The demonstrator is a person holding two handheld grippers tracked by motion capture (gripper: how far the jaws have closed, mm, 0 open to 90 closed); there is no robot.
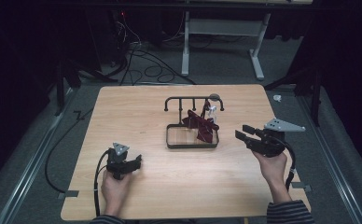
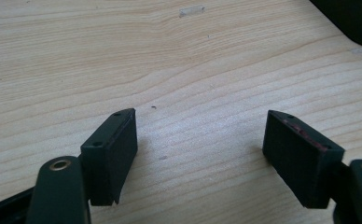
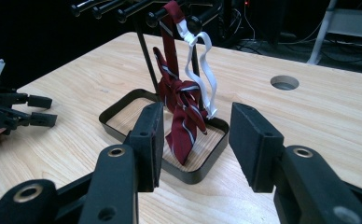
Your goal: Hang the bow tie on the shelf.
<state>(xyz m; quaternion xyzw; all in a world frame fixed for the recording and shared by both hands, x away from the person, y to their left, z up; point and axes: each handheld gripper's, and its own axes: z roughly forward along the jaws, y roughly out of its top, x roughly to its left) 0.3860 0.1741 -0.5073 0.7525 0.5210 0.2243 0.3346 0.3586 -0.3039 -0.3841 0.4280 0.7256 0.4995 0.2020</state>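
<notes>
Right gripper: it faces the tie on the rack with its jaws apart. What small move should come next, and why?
Probably ease the right gripper forward toward the dark red tie. Its jaws stand open with nothing between them, and the tie hangs from the rack over the tray, straight ahead but still apart from the pads. The left gripper rests open on the table, away from the rack.

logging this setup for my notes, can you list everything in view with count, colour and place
table: 1, light wood, centre of the high view
rack: 1, black metal, pegs over a tray base, mid-table
necktie: 1, dark red with pale stripes, hanging from a peg into the tray
strap: 1, white, hanging beside the necktie
desk frame: 1, white, on the floor beyond the table
cables: several, black, floor beyond the table
left claw: 1, black, open, near edge, left
right claw: 1, black, open, right of the rack
</notes>
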